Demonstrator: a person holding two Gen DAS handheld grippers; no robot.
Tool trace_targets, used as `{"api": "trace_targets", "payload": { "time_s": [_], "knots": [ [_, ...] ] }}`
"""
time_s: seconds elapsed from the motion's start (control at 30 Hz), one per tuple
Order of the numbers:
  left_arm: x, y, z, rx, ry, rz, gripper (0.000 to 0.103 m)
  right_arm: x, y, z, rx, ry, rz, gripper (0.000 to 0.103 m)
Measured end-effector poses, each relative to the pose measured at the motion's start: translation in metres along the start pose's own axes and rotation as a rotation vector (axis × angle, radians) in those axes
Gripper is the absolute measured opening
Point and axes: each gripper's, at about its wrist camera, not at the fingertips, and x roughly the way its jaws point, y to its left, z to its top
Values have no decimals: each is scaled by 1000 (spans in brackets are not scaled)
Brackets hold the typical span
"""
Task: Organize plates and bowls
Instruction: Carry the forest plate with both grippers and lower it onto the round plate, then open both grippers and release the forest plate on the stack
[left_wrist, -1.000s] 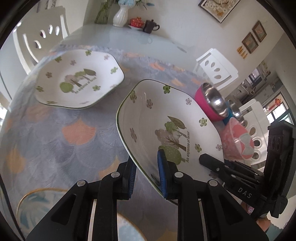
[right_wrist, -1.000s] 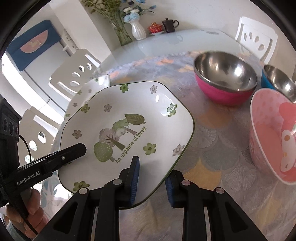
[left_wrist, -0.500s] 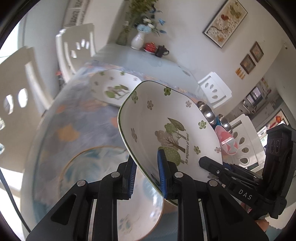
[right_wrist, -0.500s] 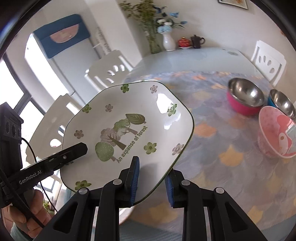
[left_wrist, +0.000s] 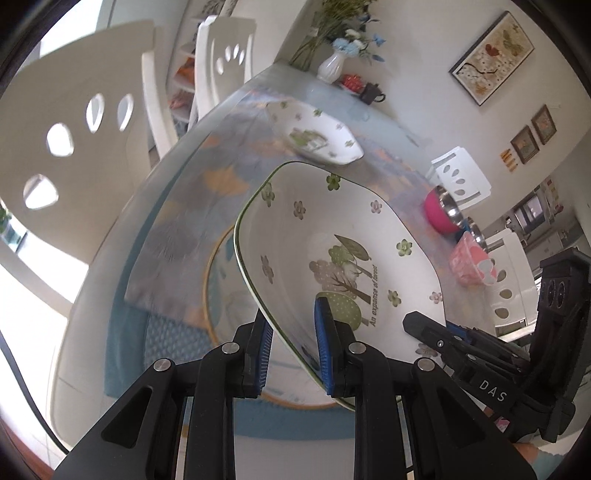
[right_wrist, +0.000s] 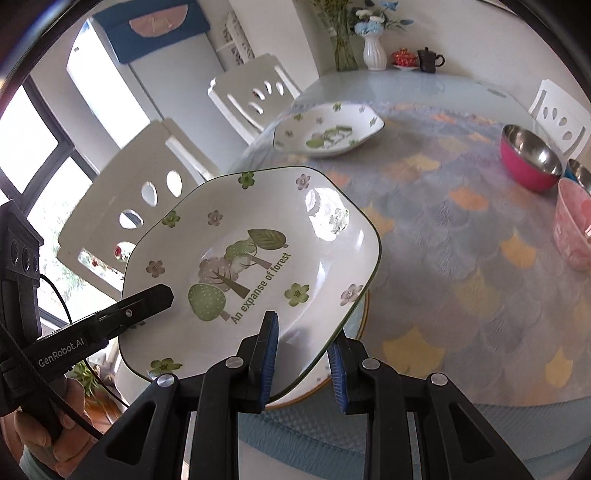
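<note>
Right wrist: plate (right_wrist: 258, 258) tilted, airborne

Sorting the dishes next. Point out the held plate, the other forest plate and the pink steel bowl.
Held plate (right_wrist: 258, 266): right wrist view, on its printed centre.
Other forest plate (right_wrist: 328, 129): right wrist view, on its inner well.
Pink steel bowl (right_wrist: 528, 151): right wrist view, on its steel inside.
</note>
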Motion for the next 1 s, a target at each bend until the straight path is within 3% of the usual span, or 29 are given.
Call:
{"api": "trace_targets", "payload": {
  "time_s": [0.4, 1.0],
  "knots": [
    [25, 24, -17, -39, 64, 14, 19, 21, -2, -12, 4, 60, -36, 25],
    [27, 27, -22, -24, 95, -9, 18, 17, -2, -16, -7, 64, -57, 25]
  ]
}}
